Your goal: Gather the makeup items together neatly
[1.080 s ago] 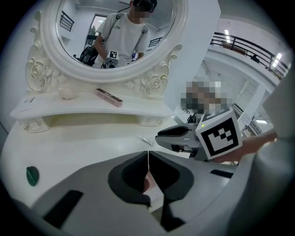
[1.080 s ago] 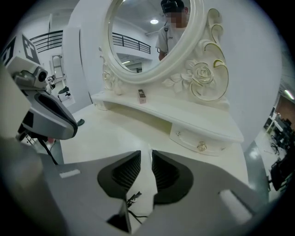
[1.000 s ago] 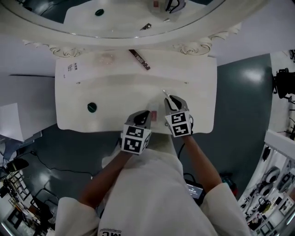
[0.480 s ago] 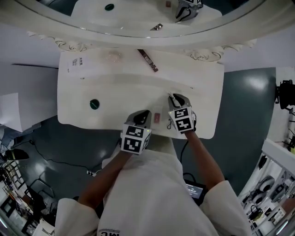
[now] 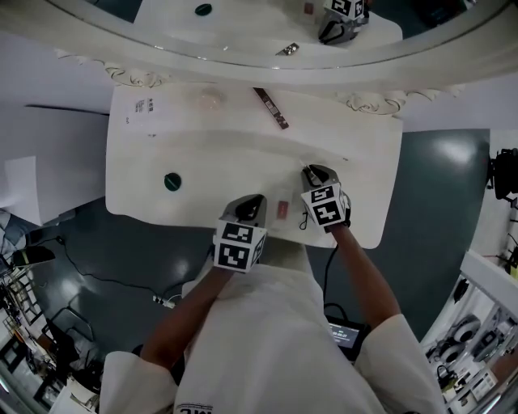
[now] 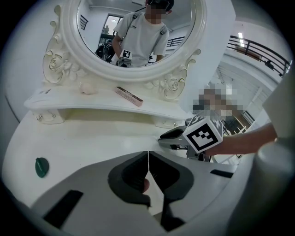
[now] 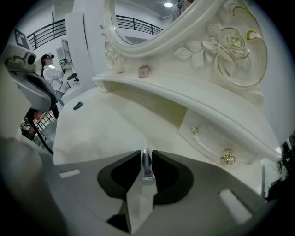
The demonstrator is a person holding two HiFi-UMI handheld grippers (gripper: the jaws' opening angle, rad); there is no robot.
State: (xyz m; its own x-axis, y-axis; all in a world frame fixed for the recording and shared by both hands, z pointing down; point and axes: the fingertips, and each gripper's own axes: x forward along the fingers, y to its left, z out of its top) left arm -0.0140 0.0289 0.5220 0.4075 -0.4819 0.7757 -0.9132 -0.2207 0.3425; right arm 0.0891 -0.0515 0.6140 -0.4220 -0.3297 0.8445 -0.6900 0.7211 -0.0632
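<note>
**Ana:** Claw states first, please. Over that white counter (image 5: pixel 202 158), what are the two doing?

**Ben:** The right claw (image 5: pixel 311 173) is pinching a slim clear tube (image 7: pixel 147 168) with red print, its pads pressing on both sides. The left claw (image 6: pixel 148 156) is hovering at the counter's front edge, lower centre of the head view. Its jaws are together and it is gripping nothing.

**Ana:** What is changing?

**Ben:** Compared with a second ago, the right claw is sinking toward the counter top, tube and all, right of centre in the head view. The left one is hardly shifting. I'm reading that as a set-down coming.

**Ana:** So the gathering is unfinished?

**Ben:** I'm judging so. A long stick (image 5: pixel 272 108) is lying on the shelf under the mirror (image 5: pixel 259 24), top centre. A green disc (image 5: pixel 172 181) is sitting well apart at the left. A small pink item (image 5: pixel 282 210) is lying between the two claws.

**Ana:** Which way is the tube pointing?

**Ben:** Its long axis is running along the claw's own line, slanting down. In the head view its tip is poking toward the upper left, at the mirror. I cannot tell which end is the cap.
</note>
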